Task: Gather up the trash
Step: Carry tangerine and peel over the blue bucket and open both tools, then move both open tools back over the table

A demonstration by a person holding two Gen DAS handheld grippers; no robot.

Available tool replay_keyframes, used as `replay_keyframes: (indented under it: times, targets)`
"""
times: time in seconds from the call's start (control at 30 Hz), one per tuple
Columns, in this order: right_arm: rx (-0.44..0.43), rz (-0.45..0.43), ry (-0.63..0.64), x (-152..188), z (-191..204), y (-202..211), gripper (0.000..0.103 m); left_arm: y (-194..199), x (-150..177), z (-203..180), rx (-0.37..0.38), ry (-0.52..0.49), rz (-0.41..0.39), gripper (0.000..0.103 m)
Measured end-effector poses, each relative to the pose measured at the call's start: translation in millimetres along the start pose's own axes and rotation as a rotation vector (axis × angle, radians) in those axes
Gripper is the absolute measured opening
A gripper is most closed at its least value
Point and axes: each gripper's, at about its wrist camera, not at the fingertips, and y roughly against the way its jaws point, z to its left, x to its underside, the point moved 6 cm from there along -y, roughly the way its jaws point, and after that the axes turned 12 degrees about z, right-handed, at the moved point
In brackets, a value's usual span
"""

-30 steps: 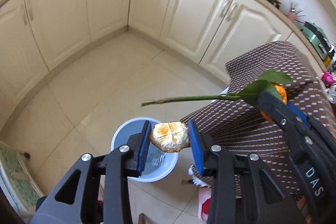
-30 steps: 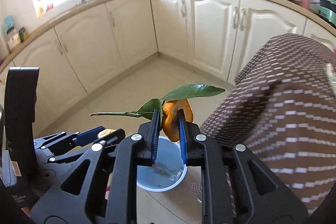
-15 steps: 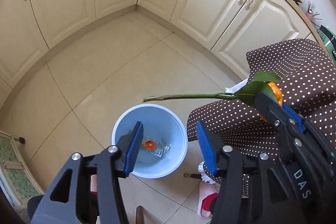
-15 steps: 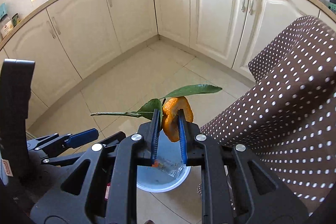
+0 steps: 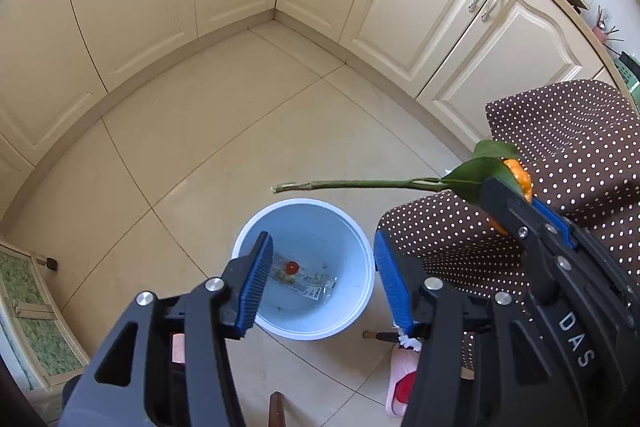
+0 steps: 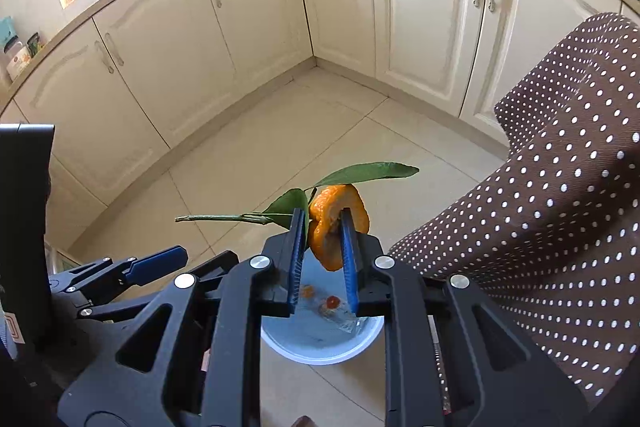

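Orange peel pinched in the right claw above the bin, left claw spread with nothing in it.

The right gripper (image 6: 322, 247) pinches a curled orange peel (image 6: 338, 223) between its blue pads; a leafy green stem (image 6: 236, 217) sticks out from the peel to the claw's left. The left gripper (image 5: 320, 277) hangs beside it with its fingers wide apart and nothing between them. Directly below and between both claws' fingertips stands a pale blue bin (image 5: 352, 323) on the tiled floor (image 5: 224, 131). Inside it lie a clear wrapper (image 5: 316, 287) and a small red-orange scrap (image 5: 292, 267), possibly more peel, though it is too small to be sure. To the right of both claws hangs a brown polka-dot cloth (image 6: 560, 211); cream cabinets (image 6: 240, 27) stand ahead.
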Motion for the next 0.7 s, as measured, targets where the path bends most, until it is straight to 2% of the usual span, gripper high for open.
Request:
replay_keyframes:
  times: [0.2, 0.3, 0.37, 0.53, 0.7]
  targets:
    - [-0.015, 0.003, -0.01, -1, 0, 2, 0.02, 8, -1, 4, -0.002, 0.003, -0.01, 0.052]
    - [-0.02, -0.008, -0.017, -2, -2, 9, 0.031, 14, 1, 3, -0.006, -0.001, -0.019, 0.052]
    - [-0.017, -0.02, -0.02, -3, -3, 17, 0.032, 20, 1, 3, -0.004, -0.003, -0.029, 0.052]
    - [-0.006, -0.088, -0.029, -5, -11, 58, 0.032, 46, 4, -9, -0.013, -0.032, -0.075, 0.052]
    - [0.026, -0.182, -0.049, 2, -30, 118, 0.032, 85, 8, -39, 0.0, -0.098, -0.143, 0.052]
